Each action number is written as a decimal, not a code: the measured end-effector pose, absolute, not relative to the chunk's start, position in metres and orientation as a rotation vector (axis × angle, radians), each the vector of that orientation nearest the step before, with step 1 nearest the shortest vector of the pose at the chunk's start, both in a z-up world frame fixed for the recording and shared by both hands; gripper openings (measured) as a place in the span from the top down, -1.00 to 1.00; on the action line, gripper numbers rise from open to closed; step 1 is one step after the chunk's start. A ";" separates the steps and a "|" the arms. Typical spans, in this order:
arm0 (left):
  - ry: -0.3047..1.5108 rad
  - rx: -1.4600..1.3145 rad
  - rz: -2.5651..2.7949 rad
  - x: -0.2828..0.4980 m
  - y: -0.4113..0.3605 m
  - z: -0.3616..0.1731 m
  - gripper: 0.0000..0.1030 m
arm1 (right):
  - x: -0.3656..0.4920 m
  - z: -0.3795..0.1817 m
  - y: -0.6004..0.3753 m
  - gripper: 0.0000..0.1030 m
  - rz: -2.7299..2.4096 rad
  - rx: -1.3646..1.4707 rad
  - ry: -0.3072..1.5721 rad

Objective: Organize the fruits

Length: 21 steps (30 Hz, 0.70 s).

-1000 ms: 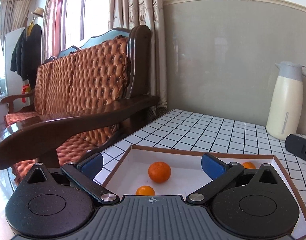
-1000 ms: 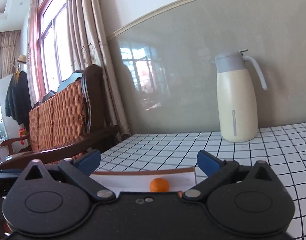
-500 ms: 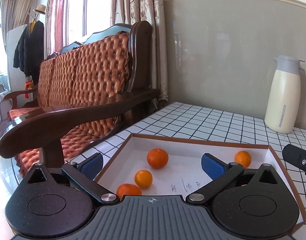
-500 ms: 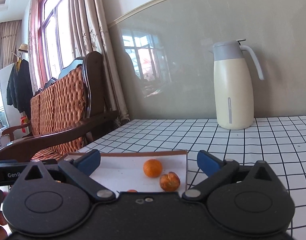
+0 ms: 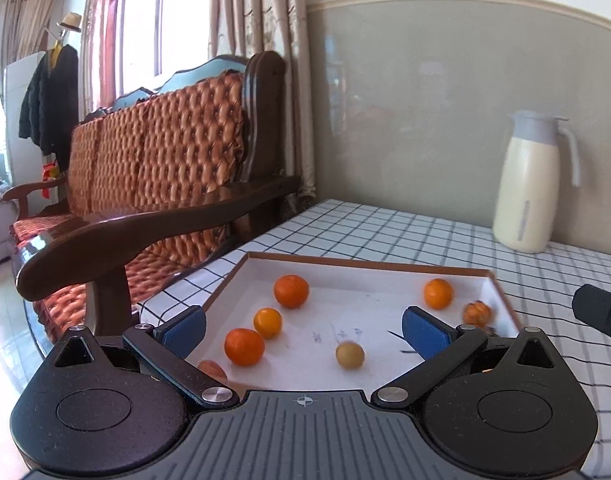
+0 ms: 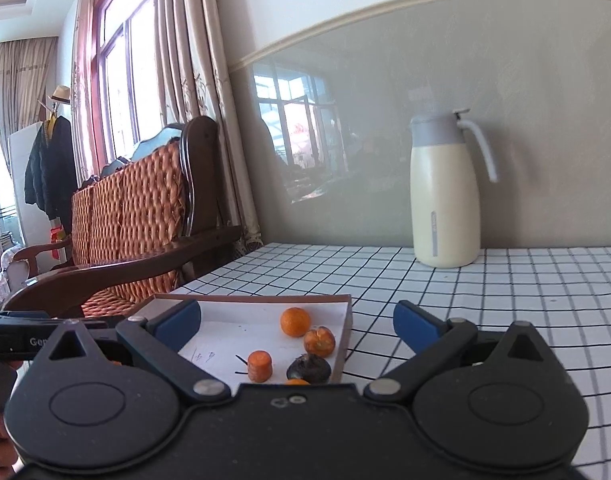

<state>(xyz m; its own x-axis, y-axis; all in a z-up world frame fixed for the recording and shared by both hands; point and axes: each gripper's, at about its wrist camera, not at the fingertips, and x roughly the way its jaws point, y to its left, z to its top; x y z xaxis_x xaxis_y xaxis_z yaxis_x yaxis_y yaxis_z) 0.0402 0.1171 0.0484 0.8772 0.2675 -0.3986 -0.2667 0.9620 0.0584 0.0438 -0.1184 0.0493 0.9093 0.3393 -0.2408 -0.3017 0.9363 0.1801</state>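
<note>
A shallow white tray with a brown rim (image 5: pixel 345 261) lies on the checked tablecloth and holds several oranges (image 5: pixel 291 291), a small yellow-green fruit (image 5: pixel 349 355) and a wrinkled orange fruit (image 5: pixel 476 314). My left gripper (image 5: pixel 303 326) is open and empty above the tray's near edge. In the right wrist view the tray (image 6: pixel 265 299) also holds an orange (image 6: pixel 295 321), a carrot piece (image 6: pixel 259 366) and a dark round fruit (image 6: pixel 309 369). My right gripper (image 6: pixel 297 322) is open and empty above the tray's right corner.
A cream thermos jug (image 5: pixel 531 182) stands at the back of the table by the grey wall, also in the right wrist view (image 6: pixel 445 192). A wooden sofa with an orange tufted cushion (image 5: pixel 157 168) stands left of the table. The other gripper's black body (image 5: pixel 599 312) shows at right.
Both grippers have risen and drawn back, so more of the tray and its fruit shows. Both stay open and empty.
</note>
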 end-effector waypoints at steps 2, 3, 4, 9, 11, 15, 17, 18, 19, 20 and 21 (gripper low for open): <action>0.414 0.002 0.259 0.027 0.113 0.053 -1.00 | 0.030 0.056 -0.124 -0.88 0.326 0.141 0.265; 0.414 0.004 0.251 0.020 0.111 0.055 -1.00 | 0.024 0.060 -0.127 -0.88 0.323 0.140 0.269; 0.414 0.005 0.244 0.013 0.109 0.057 -1.00 | 0.019 0.063 -0.128 -0.88 0.318 0.137 0.277; 0.421 -0.017 0.210 -0.015 0.104 0.070 -1.00 | -0.001 0.075 -0.137 -0.89 0.290 0.140 0.326; 0.428 -0.009 0.207 -0.025 0.101 0.075 -1.00 | -0.005 0.079 -0.139 -0.88 0.288 0.166 0.353; 0.444 0.007 0.211 -0.041 0.097 0.084 -1.00 | -0.018 0.088 -0.137 -0.88 0.291 0.185 0.375; 0.444 0.007 0.212 -0.052 0.095 0.090 -1.00 | -0.028 0.093 -0.134 -0.88 0.290 0.171 0.370; 0.440 0.005 0.212 -0.058 0.096 0.092 -1.00 | -0.032 0.097 -0.132 -0.88 0.290 0.165 0.372; 0.433 0.003 0.212 -0.063 0.095 0.095 -1.00 | -0.036 0.100 -0.130 -0.88 0.294 0.160 0.375; 0.428 0.004 0.212 -0.069 0.095 0.098 -1.00 | -0.039 0.102 -0.127 -0.88 0.292 0.158 0.374; 0.427 0.007 0.211 -0.074 0.095 0.101 -1.00 | -0.046 0.105 -0.126 -0.88 0.288 0.159 0.367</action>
<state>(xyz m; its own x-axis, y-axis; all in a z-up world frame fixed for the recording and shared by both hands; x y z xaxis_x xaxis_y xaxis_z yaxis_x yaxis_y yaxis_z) -0.0744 0.0946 0.1005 0.8886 0.2044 -0.4105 -0.2014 0.9782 0.0511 -0.0456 -0.1262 0.1048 0.8933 0.3046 -0.3304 -0.2474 0.9471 0.2043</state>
